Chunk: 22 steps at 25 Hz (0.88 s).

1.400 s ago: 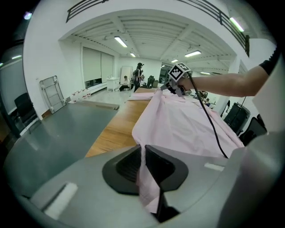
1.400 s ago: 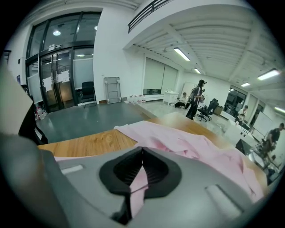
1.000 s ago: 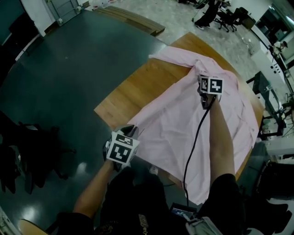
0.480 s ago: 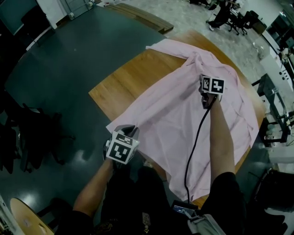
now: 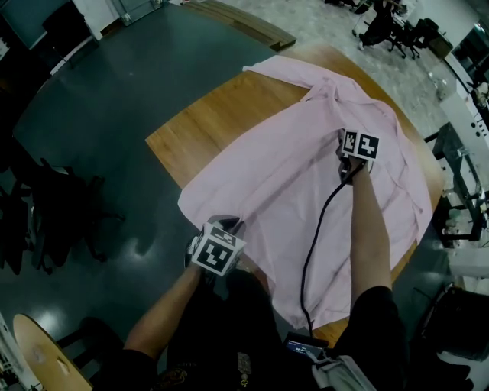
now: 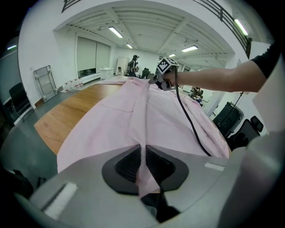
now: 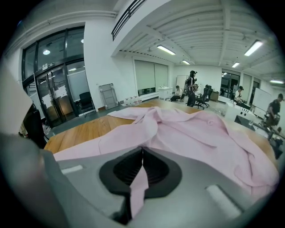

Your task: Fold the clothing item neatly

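A pink shirt (image 5: 306, 176) lies spread over the wooden table (image 5: 206, 122), its near hem hanging off the front edge. My left gripper (image 5: 229, 229) is at the shirt's near left edge, shut on a pinch of the pink cloth (image 6: 143, 167) that runs up between its pads. Farther along the table, my right gripper (image 5: 345, 172) is at the shirt's middle near the collar end, shut on a fold of pink fabric (image 7: 139, 182). A black cable (image 5: 317, 229) trails from the right gripper across the shirt. The left gripper view shows the right gripper (image 6: 161, 78) beyond the stretched cloth.
Dark floor (image 5: 92, 114) surrounds the table on the left. Black chairs (image 5: 46, 214) stand at the far left. Desks and equipment (image 5: 458, 153) crowd the right side. Wooden boards (image 5: 244, 19) lie on the floor beyond the table. People stand far off in the room.
Both grippers have shifted right and toward me with the cloth in them. The shirt has slid across the table, baring more wood on the left.
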{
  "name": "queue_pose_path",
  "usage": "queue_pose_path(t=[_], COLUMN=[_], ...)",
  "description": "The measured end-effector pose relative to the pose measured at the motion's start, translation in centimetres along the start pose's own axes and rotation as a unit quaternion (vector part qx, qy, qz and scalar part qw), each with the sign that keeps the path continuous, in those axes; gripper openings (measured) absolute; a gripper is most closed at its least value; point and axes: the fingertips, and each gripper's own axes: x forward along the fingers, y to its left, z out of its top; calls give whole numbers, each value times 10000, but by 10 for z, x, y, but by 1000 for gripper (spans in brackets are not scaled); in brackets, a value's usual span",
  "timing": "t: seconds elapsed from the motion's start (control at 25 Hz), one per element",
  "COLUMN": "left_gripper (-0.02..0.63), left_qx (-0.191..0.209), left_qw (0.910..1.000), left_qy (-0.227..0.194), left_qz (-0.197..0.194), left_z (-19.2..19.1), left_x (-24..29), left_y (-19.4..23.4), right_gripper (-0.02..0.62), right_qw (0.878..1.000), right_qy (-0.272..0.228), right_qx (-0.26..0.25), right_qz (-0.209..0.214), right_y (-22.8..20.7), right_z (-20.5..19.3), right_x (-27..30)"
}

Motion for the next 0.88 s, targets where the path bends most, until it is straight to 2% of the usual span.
queue_pose_path(t=[0.12, 0.2, 0.52, 0.72, 0.88], left_gripper=[81, 107, 107, 101, 63], left_qx=[-14, -10, 239, 510, 845], left_qw=[9999, 9997, 9992, 9974, 9929], left_qy=[137, 175, 61, -189, -396], left_qz=[-102, -141, -300, -481, -738], left_z=[-12, -16, -5, 12, 19], left_x=[7, 7, -6, -17, -25], left_y=[-8, -11, -19, -27, -39], right_gripper=[8, 48, 57, 57, 57], right_qw=[9999, 9998, 9996, 9983, 9961], right_qy=[-6, -39, -220, -480, -647], right_qx=[55, 53, -37, -5, 83], right_qz=[-112, -187, -198, -339, -590], right_y=[-6, -10, -6, -4, 1], right_z=[-8, -10, -6, -1, -12], right_x=[1, -1, -37, -89, -146])
